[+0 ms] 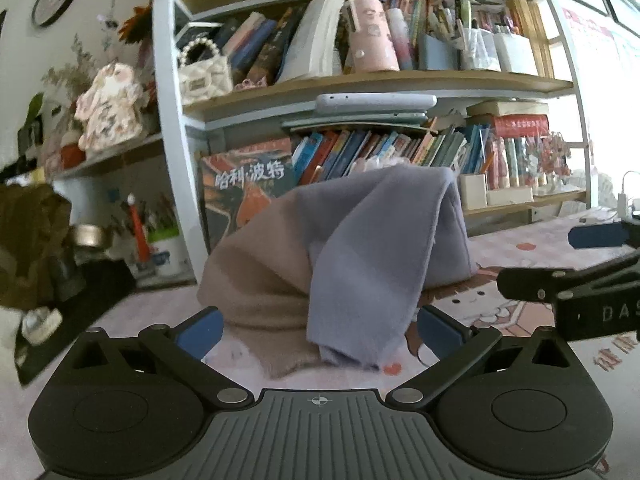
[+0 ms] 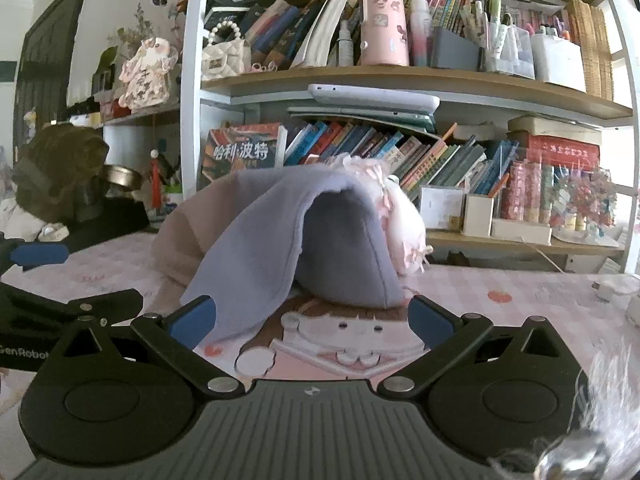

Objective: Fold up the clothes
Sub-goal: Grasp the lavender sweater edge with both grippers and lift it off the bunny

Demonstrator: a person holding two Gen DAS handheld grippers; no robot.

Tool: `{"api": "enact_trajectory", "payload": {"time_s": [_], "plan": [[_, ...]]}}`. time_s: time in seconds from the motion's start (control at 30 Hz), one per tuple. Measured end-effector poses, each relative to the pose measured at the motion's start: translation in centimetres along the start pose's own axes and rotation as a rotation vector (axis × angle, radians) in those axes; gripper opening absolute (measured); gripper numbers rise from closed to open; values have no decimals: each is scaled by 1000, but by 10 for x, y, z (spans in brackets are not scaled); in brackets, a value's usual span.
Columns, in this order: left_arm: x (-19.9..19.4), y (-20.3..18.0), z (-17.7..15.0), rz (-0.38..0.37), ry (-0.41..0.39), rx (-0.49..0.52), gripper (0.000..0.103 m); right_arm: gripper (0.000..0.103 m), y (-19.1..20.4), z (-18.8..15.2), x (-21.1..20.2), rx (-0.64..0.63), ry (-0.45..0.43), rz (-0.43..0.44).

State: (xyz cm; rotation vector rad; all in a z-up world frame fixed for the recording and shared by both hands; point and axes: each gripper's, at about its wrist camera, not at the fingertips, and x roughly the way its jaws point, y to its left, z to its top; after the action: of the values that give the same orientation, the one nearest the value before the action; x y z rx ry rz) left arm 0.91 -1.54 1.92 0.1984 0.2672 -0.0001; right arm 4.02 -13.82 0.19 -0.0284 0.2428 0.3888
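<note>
A heap of clothes lies on the pink cartoon-print table cover (image 1: 520,256) (image 2: 500,300). On top is a lavender fleece garment (image 1: 372,248) (image 2: 280,232), draped over a beige garment (image 1: 256,272) (image 2: 176,240). A fluffy pink-white piece (image 2: 400,216) pokes out behind the heap. My left gripper (image 1: 320,330) stands open, its blue fingers either side of the hanging lavender end, with nothing clamped. My right gripper (image 2: 312,316) is open too, just in front of the lavender garment's lower edge. In the left wrist view the right gripper (image 1: 600,256) shows at the far right.
A white-framed bookshelf (image 1: 176,160) (image 2: 188,120) crammed with books, a pink canister and pen holders stands right behind the heap. A dark brown bundle (image 2: 60,176) and a metal bowl (image 2: 120,176) sit at the left. White cables (image 2: 616,292) lie at the right.
</note>
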Motion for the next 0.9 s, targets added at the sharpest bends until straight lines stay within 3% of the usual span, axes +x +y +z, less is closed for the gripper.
{"api": "enact_trajectory", "payload": {"time_s": [0.3, 0.43, 0.63, 0.9], "plan": [[37, -17, 14, -32, 49, 66, 103, 103, -32, 8, 35, 113, 63, 26], [50, -26, 21, -32, 61, 135, 103, 103, -48, 11, 49, 167, 147, 71], [74, -37, 30, -48, 78, 164, 103, 103, -59, 4, 56, 124, 194, 48], [111, -68, 39, -44, 75, 269, 103, 103, -106, -7, 75, 583, 262, 140]]}}
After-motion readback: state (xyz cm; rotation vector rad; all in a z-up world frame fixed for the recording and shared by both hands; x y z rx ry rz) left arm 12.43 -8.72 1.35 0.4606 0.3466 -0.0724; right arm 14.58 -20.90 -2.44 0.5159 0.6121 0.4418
